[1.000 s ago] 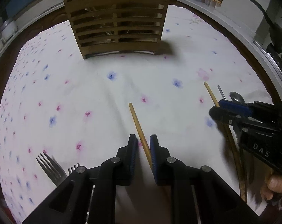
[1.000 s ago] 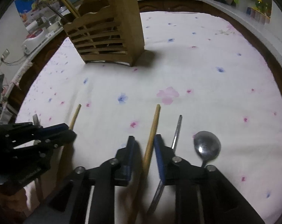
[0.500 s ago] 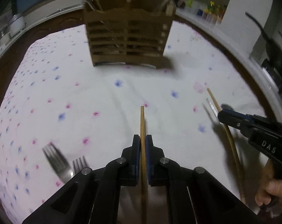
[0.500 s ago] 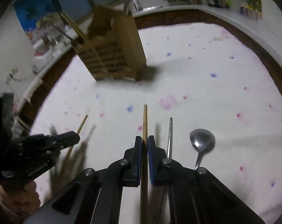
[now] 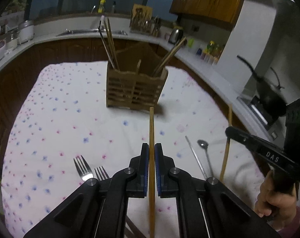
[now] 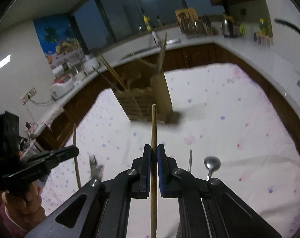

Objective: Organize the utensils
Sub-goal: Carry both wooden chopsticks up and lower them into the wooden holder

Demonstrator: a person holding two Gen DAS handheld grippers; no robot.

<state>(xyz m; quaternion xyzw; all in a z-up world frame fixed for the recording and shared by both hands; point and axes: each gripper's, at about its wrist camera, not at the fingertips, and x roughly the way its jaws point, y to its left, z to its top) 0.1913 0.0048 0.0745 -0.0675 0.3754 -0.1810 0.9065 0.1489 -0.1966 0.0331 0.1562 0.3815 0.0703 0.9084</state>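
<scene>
Kettle (image 5: 176, 35) (steel) on counter (image 5: 191, 54).

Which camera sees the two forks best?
The left wrist view. Both forks lie sharp on the flowered cloth, tines clear, just left of the left tongs. In the right wrist view they are one blurry smear, partly hidden behind the tong arm.

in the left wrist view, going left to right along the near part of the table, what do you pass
Large fork → small fork → chopstick in the left gripper → thin metal rod → spoon → chopstick in the right gripper.
</scene>
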